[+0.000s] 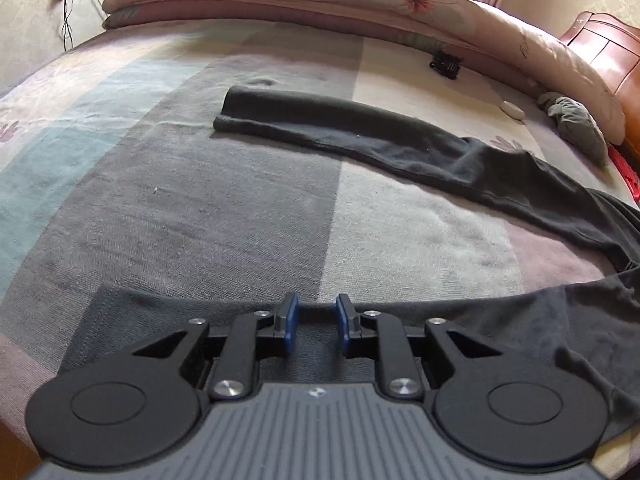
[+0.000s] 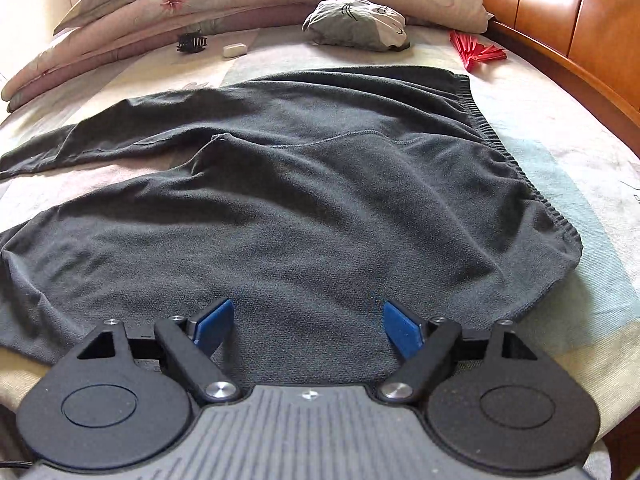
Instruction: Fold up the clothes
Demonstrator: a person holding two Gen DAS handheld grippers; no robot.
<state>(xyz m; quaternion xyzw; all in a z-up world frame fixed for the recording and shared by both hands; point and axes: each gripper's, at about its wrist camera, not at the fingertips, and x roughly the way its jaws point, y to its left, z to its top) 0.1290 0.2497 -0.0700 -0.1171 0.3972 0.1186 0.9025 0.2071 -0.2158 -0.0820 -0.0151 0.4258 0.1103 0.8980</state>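
Dark grey trousers (image 2: 320, 184) lie flat on the striped bed sheet (image 1: 200, 200), with the elastic waistband (image 2: 500, 148) at the right. In the left wrist view the far leg (image 1: 320, 124) stretches across the bed. The near leg (image 1: 500, 320) runs under my left gripper (image 1: 317, 312). Its blue pads (image 1: 290, 320) stand a narrow gap apart at the cloth's upper edge, with nothing pinched between them. My right gripper (image 2: 306, 320) hovers wide open just above the seat of the trousers, its blue pads (image 2: 212, 320) clear of the fabric.
Folded floral quilts (image 2: 200, 0) and pillows line the far side. Near them lie a black hair claw (image 2: 192, 43), a small white case (image 2: 234, 50), a grey cloth bundle (image 2: 356, 26) and a red fan (image 2: 476, 50). A wooden headboard (image 2: 560, 20) borders the right.
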